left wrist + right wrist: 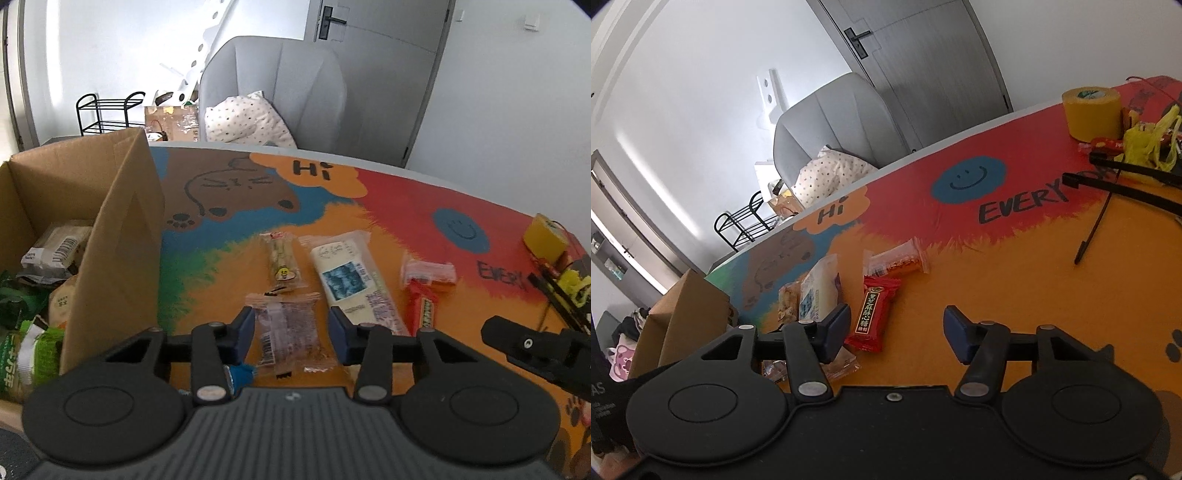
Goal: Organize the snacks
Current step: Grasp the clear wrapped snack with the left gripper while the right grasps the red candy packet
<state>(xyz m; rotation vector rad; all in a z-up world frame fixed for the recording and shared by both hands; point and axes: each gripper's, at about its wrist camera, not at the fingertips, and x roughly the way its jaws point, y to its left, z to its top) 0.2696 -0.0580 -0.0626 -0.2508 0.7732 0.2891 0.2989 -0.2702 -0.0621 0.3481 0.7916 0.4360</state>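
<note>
My left gripper is open, its fingers on either side of a clear-wrapped purple snack on the colourful table. Beyond lie a thin green snack bar, a long white packet, a red candy bar and a clear red-orange packet. A cardboard box at the left holds several snacks. My right gripper is open and empty above the table, just right of the red candy bar. The clear red-orange packet and white packet lie beyond.
A yellow tape roll, yellow wrappers and black cable ties lie at the table's right. A grey armchair with a dotted cushion stands behind the table. The right gripper's body shows in the left wrist view.
</note>
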